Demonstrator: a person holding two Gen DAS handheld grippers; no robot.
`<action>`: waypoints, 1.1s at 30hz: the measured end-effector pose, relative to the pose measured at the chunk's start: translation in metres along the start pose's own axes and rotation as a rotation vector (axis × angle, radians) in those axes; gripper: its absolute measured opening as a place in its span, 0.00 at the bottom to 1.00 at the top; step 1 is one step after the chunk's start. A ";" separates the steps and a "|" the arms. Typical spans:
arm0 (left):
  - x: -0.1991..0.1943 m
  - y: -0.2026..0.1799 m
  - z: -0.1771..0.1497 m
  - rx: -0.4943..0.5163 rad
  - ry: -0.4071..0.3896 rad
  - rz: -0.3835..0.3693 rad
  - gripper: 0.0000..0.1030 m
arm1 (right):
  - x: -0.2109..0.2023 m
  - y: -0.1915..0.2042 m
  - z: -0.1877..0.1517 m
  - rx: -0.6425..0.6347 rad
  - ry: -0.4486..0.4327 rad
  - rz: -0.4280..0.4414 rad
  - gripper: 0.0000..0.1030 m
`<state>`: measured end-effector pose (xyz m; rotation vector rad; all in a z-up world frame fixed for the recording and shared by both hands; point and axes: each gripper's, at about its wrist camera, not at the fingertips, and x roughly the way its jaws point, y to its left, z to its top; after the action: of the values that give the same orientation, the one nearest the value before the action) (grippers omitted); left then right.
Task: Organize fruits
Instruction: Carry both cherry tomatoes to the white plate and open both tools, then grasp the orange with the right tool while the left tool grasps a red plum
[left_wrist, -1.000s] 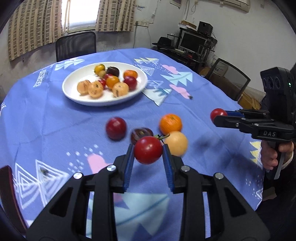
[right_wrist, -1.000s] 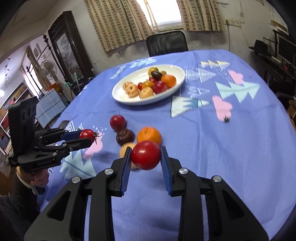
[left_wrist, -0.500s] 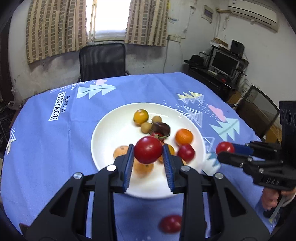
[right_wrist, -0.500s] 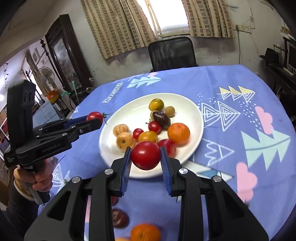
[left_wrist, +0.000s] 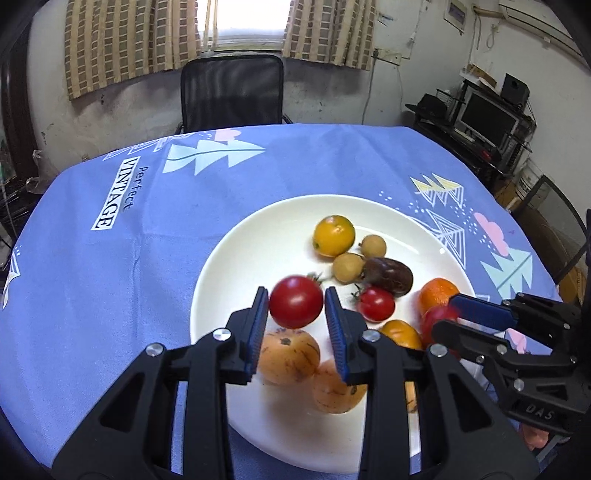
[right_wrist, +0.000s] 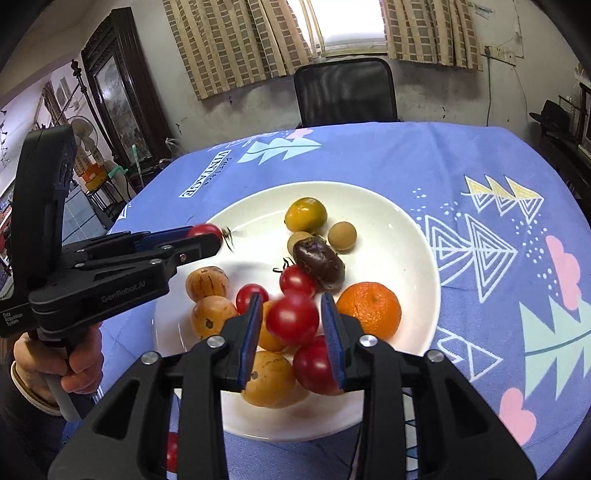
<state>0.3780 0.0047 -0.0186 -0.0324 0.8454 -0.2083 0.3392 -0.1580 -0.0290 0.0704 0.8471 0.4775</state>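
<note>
Tomatoes: one (left_wrist: 295, 302) pinched in left gripper (left_wrist: 296, 308), another (right_wrist: 292, 315) in right gripper (right_wrist: 291, 319); both over white plate (left_wrist: 266, 236).

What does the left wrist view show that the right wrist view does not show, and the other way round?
Only the left wrist view shows the computer monitor at the right wall. Only the right wrist view shows the hand on the left gripper's handle and the framed mirror. Both show the white plate of fruit, the black chair, and a red tomato held in the left gripper and the right gripper.
</note>
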 end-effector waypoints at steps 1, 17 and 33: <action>-0.003 0.001 0.000 -0.010 -0.011 0.005 0.44 | -0.002 0.001 0.002 0.003 -0.005 -0.003 0.36; -0.106 -0.019 -0.043 -0.020 -0.120 0.025 0.94 | -0.089 0.025 -0.035 -0.074 -0.081 -0.010 0.43; -0.129 -0.037 -0.160 0.003 -0.132 0.020 0.98 | -0.092 0.016 -0.138 -0.163 0.043 -0.046 0.62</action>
<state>0.1687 0.0022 -0.0255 -0.0342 0.7135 -0.1867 0.1799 -0.2016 -0.0521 -0.1094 0.8471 0.5046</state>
